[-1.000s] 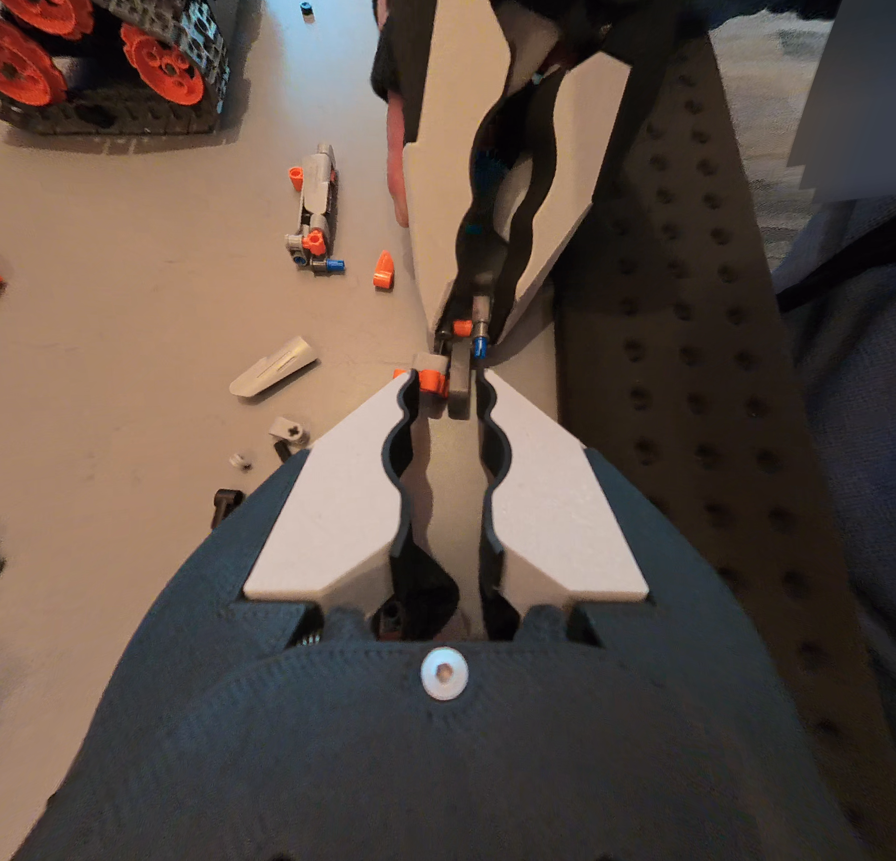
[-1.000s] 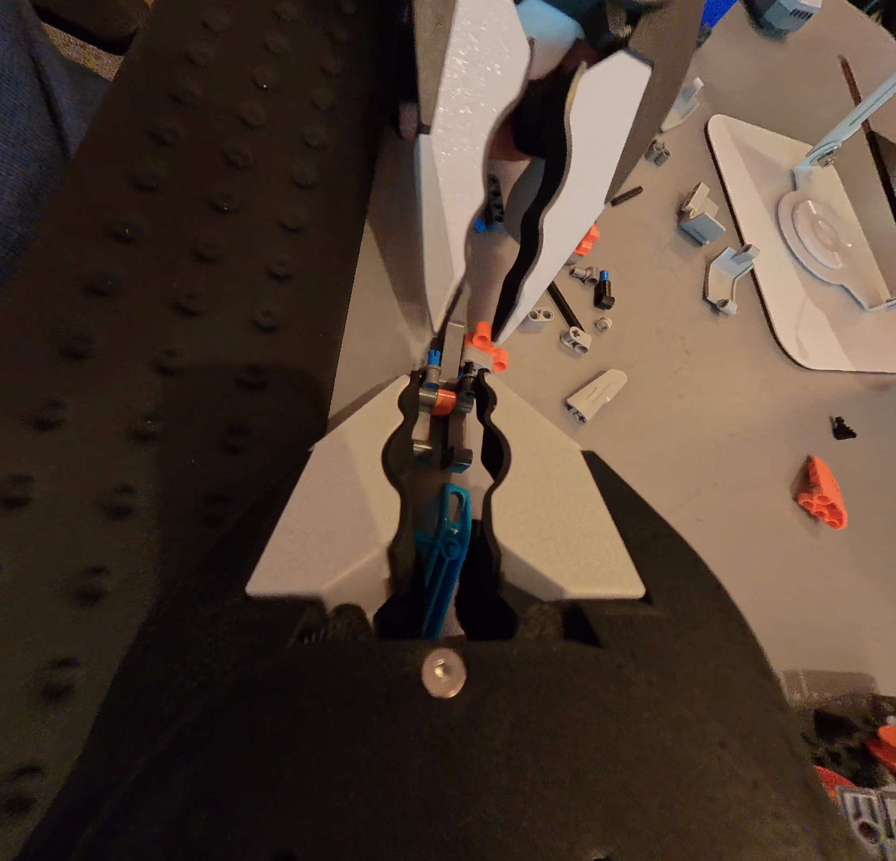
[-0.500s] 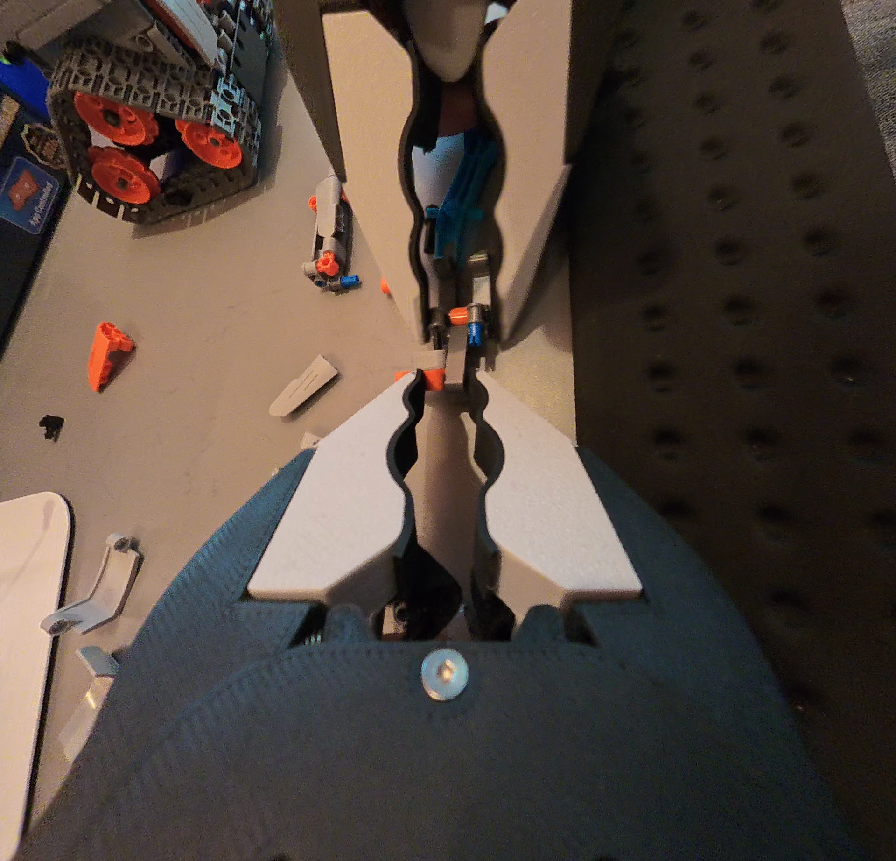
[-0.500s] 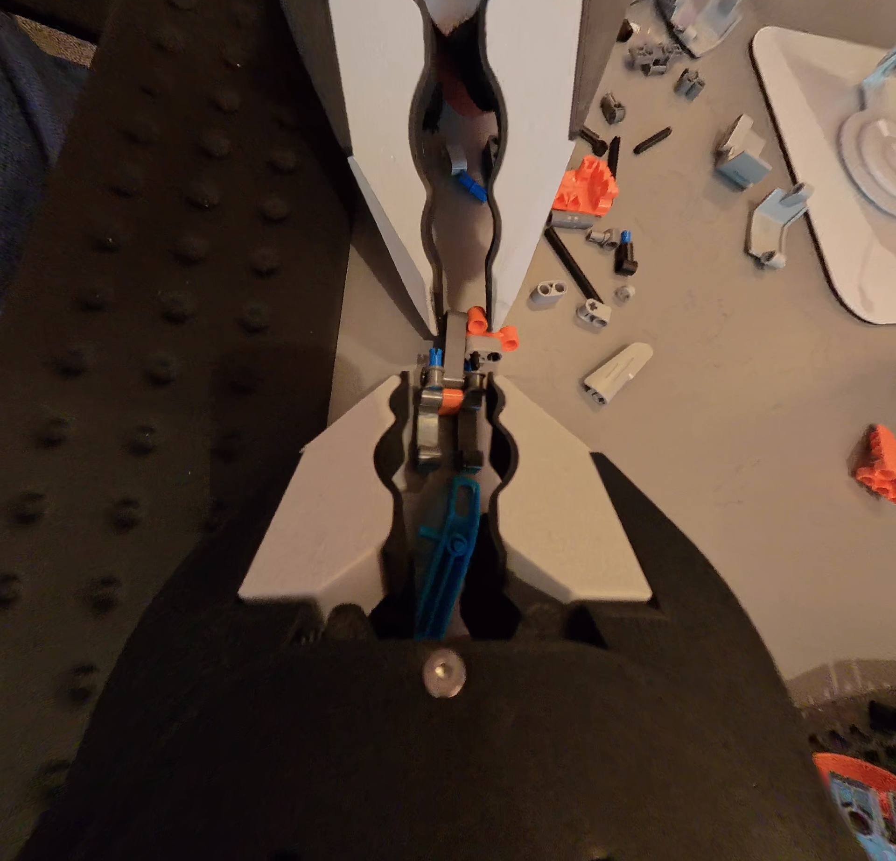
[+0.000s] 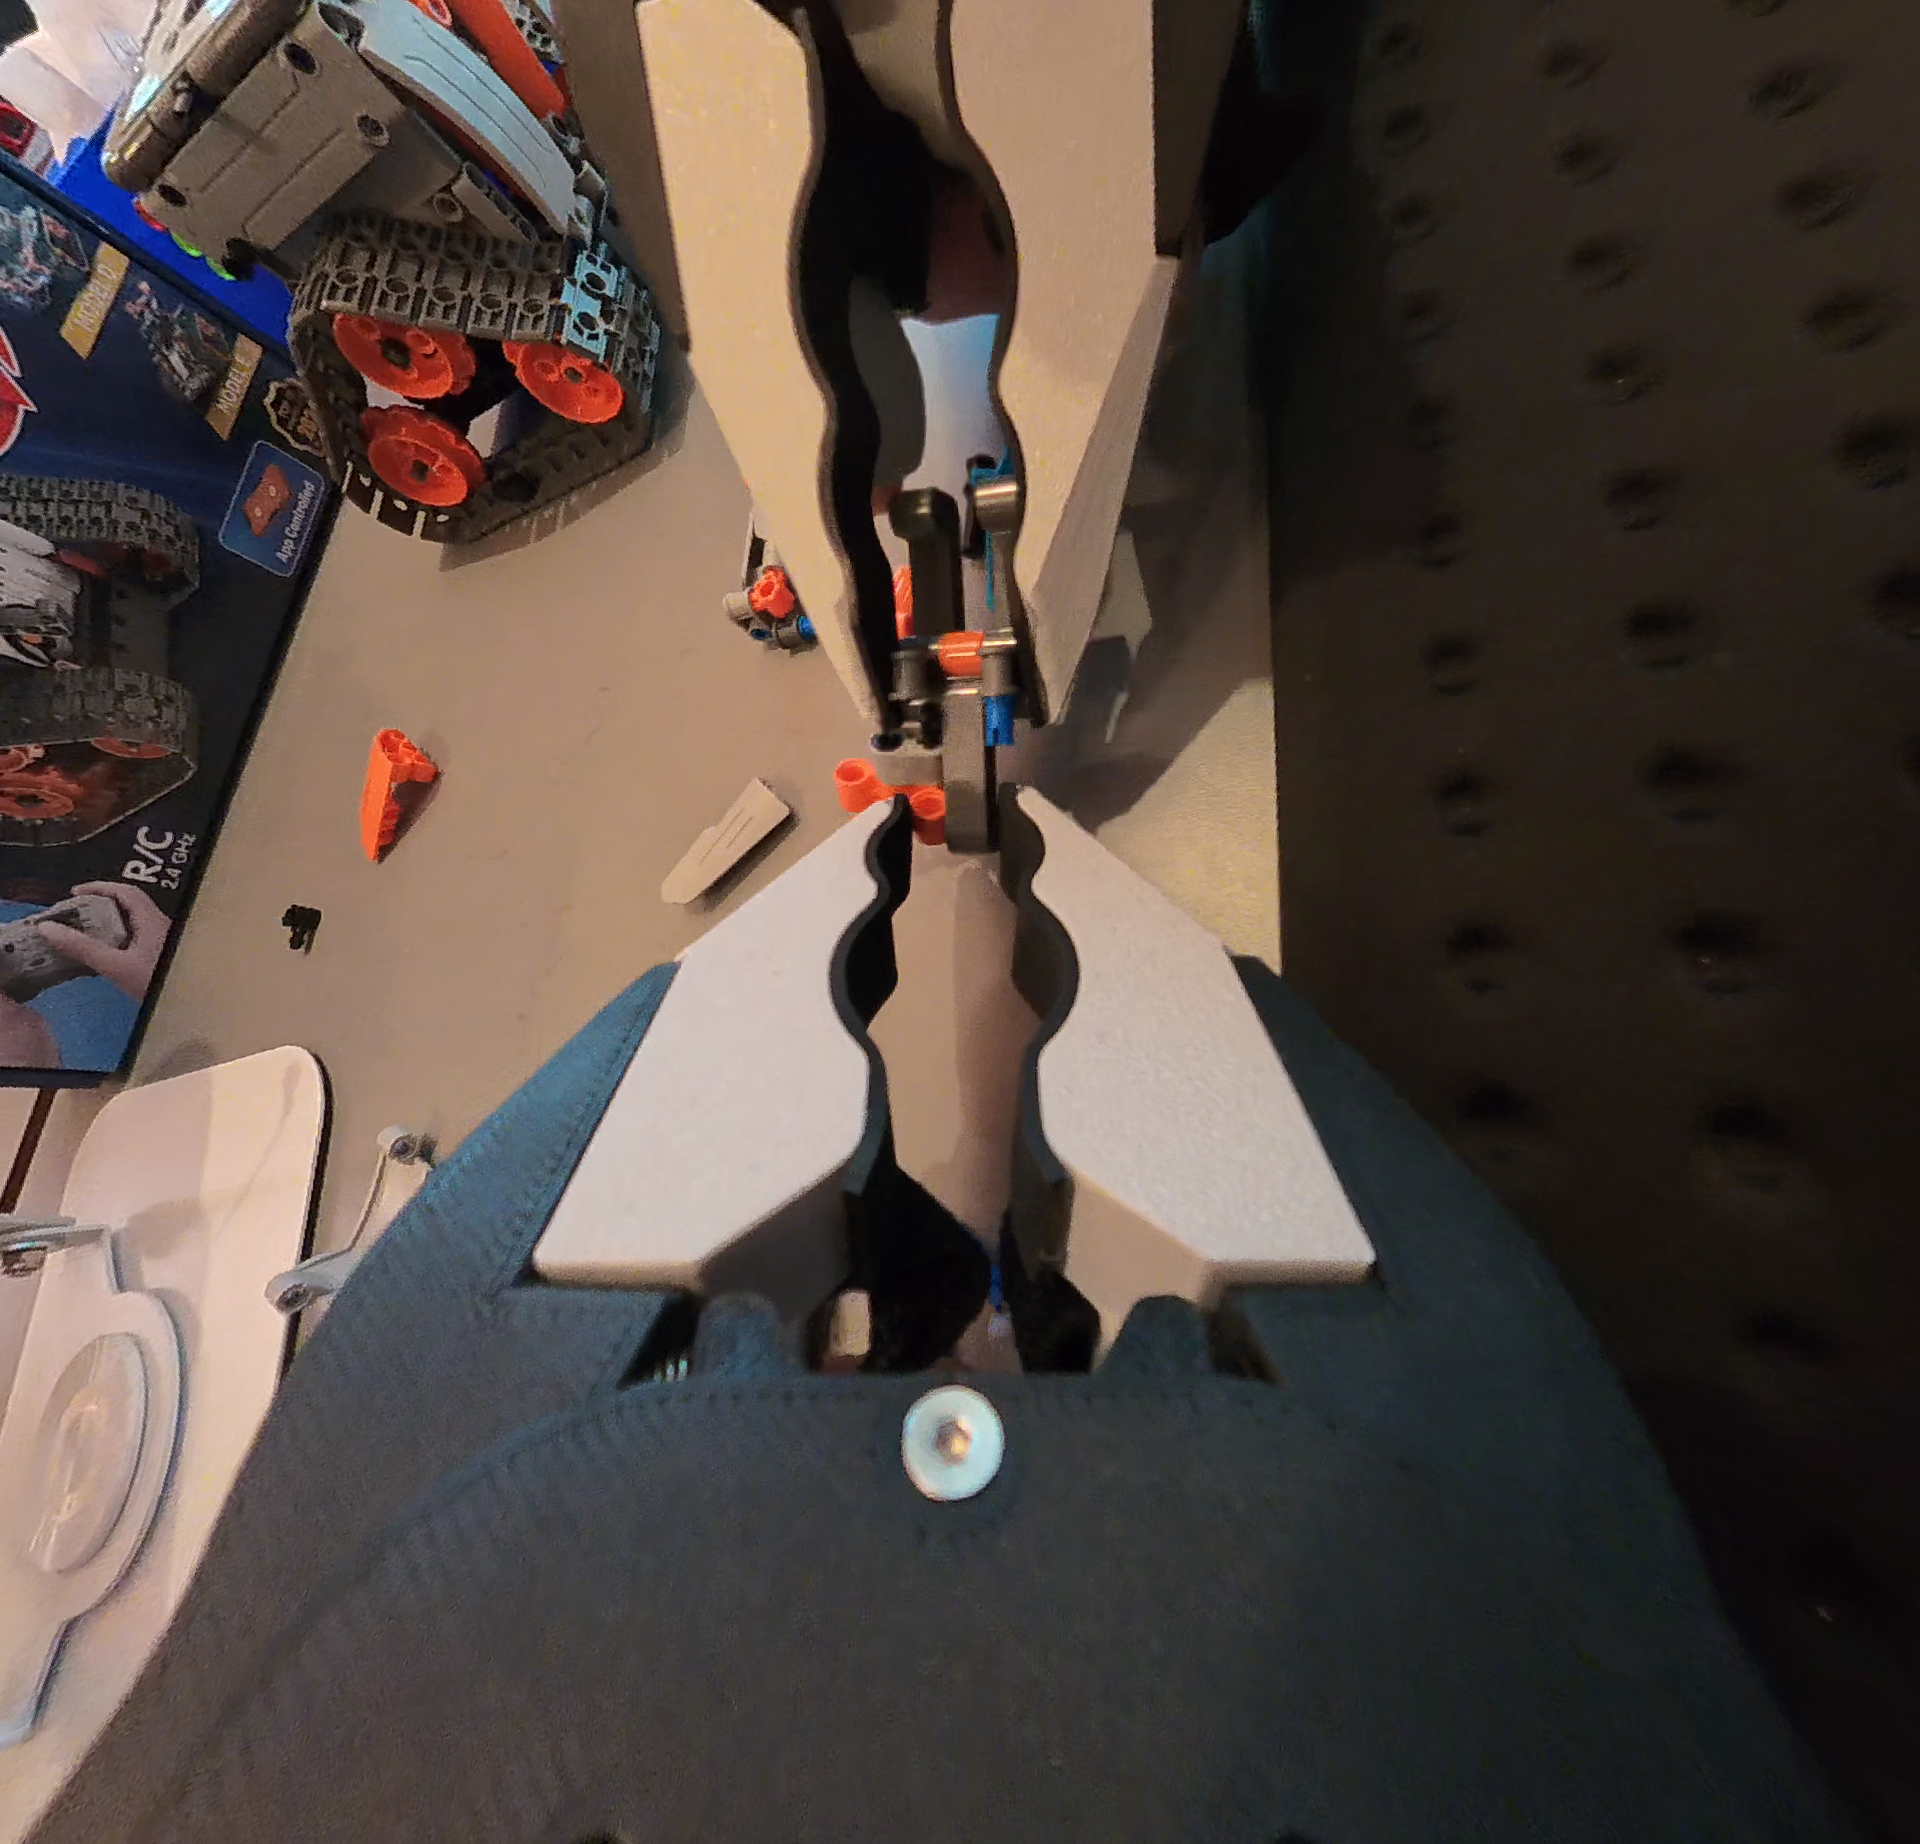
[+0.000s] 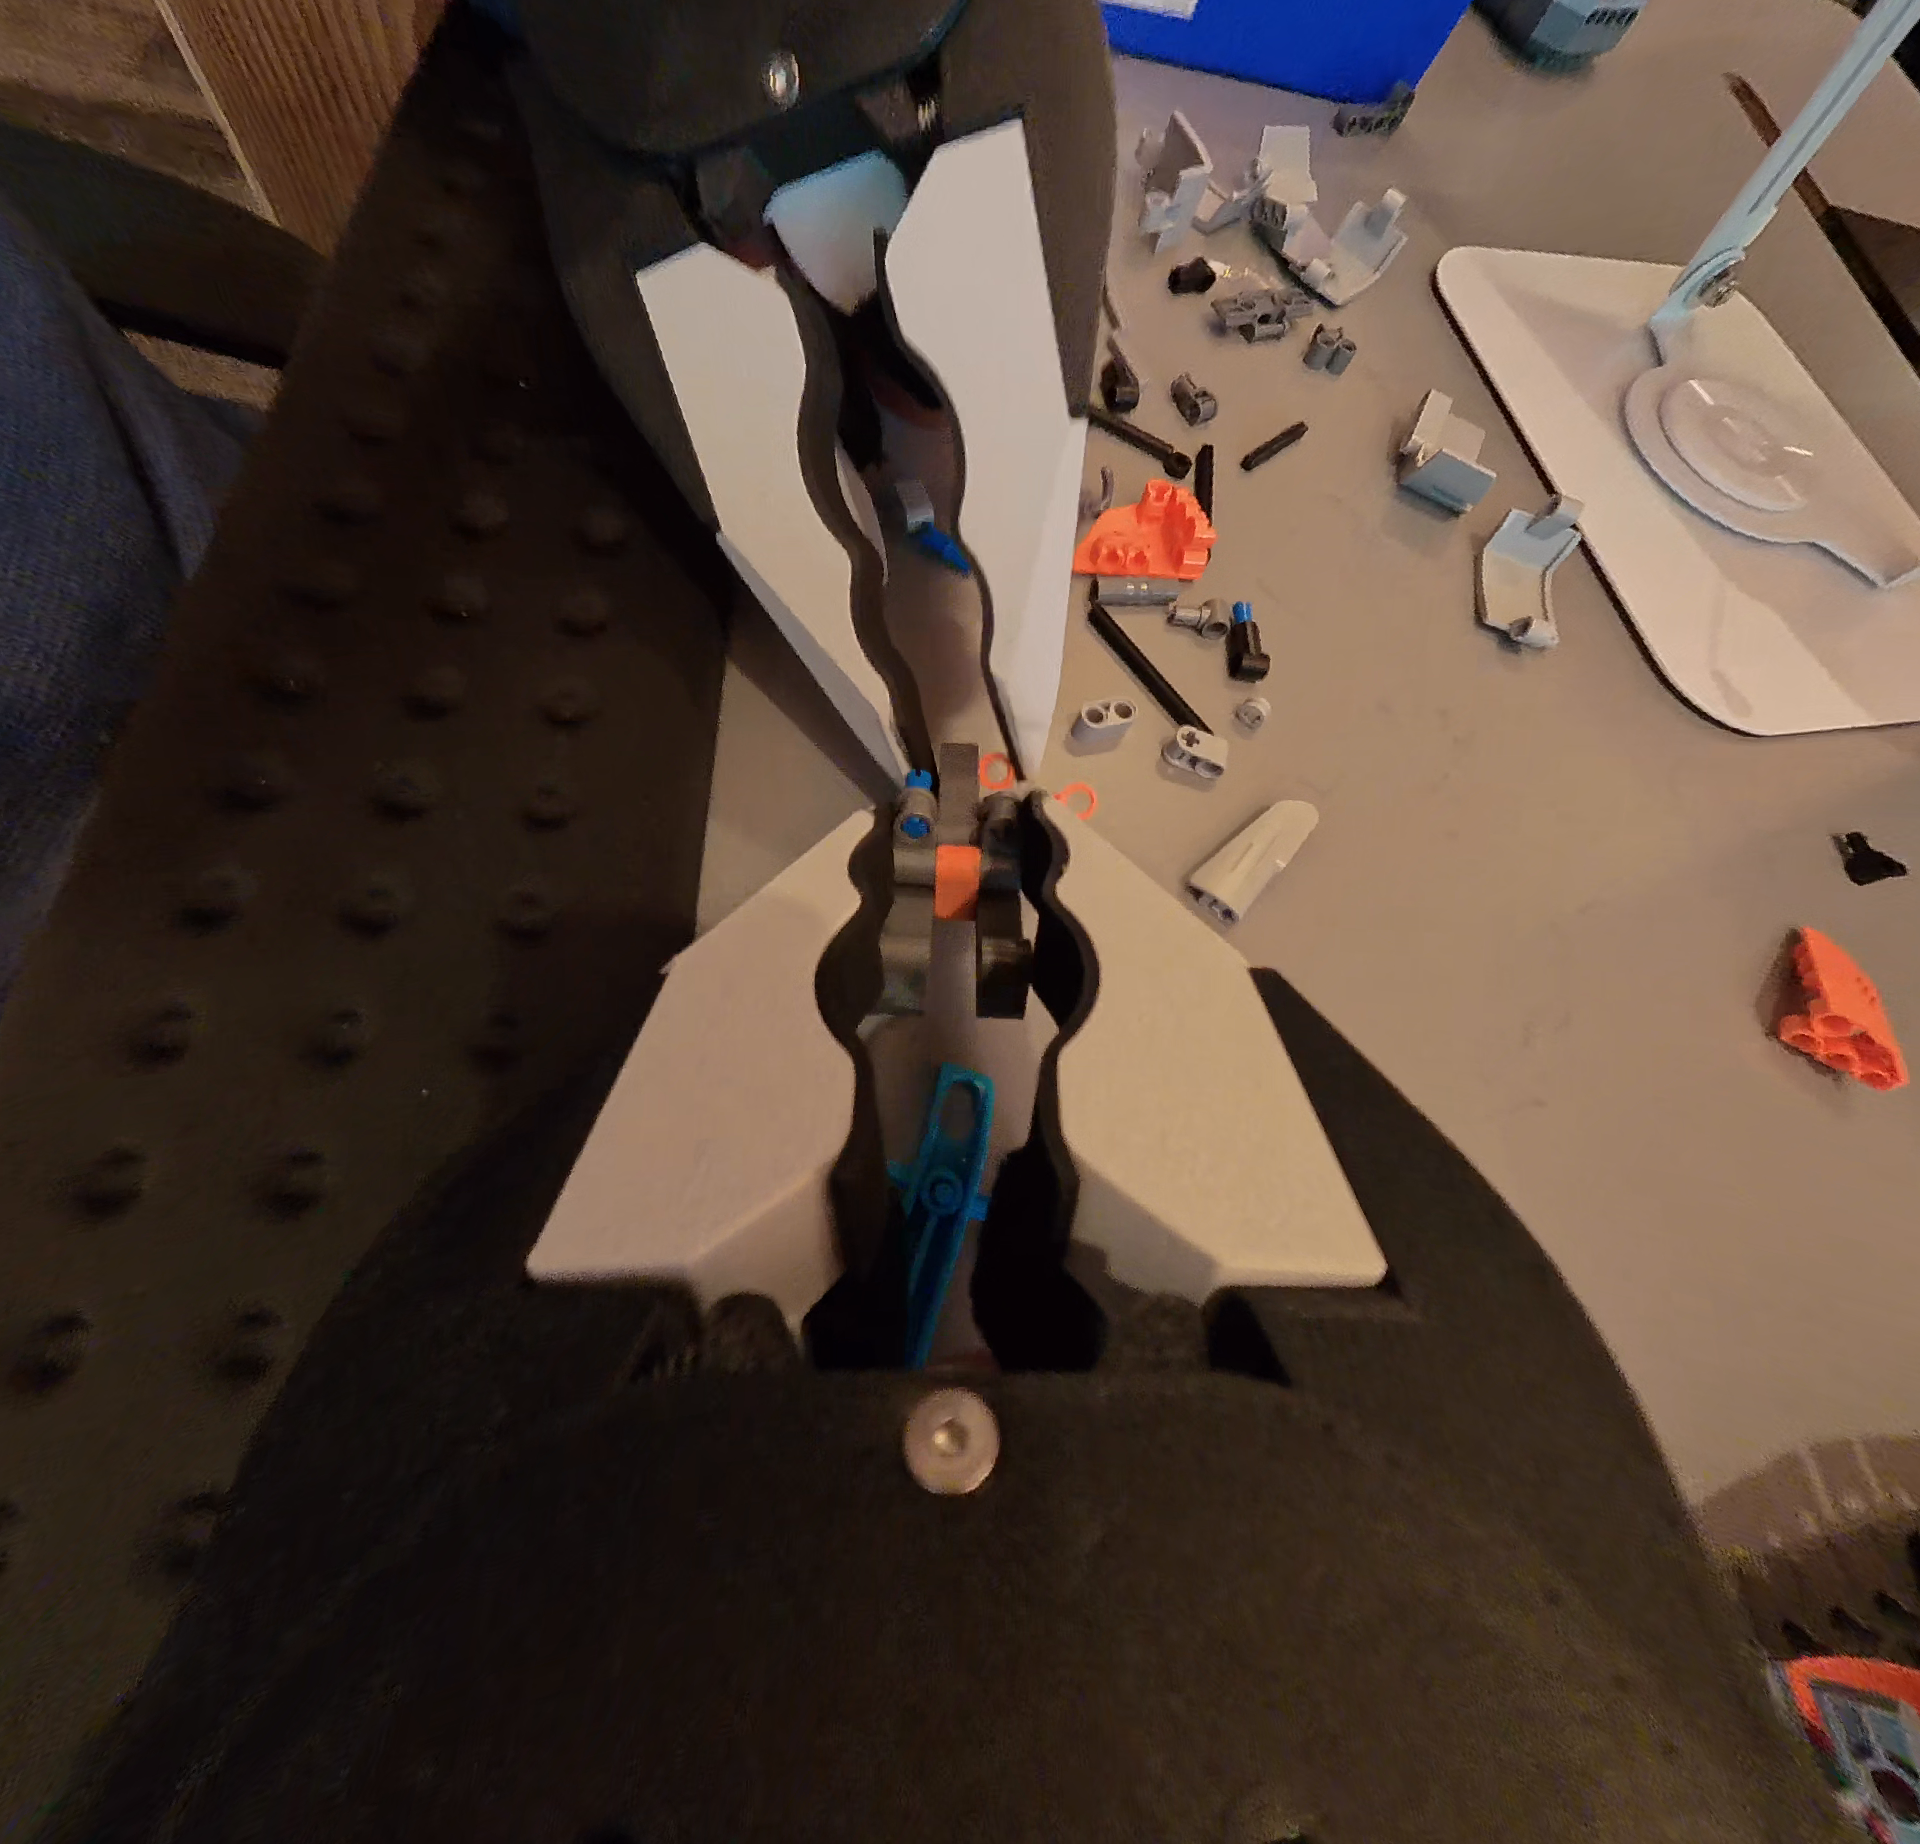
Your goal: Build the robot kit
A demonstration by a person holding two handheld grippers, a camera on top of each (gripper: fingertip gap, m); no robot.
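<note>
A small brick assembly [image 6: 961, 885], built of dark grey beams, an orange bush, blue pins and a teal link, is hanging between the two grippers above the grey table [image 6: 1455, 1015], beside a studded black mat [image 6: 364, 859]. Its rear part is lying hidden between the right gripper's fingers. The right gripper [image 6: 961, 818] is clamping the assembly. The left gripper [image 5: 951, 823] is sitting nearly closed on the grey beam at the assembly's end, but a firm grip cannot be confirmed. Loose bricks [image 6: 1195, 745] are lying near; a tracked vehicle [image 5: 457, 340] is standing farther off.
</note>
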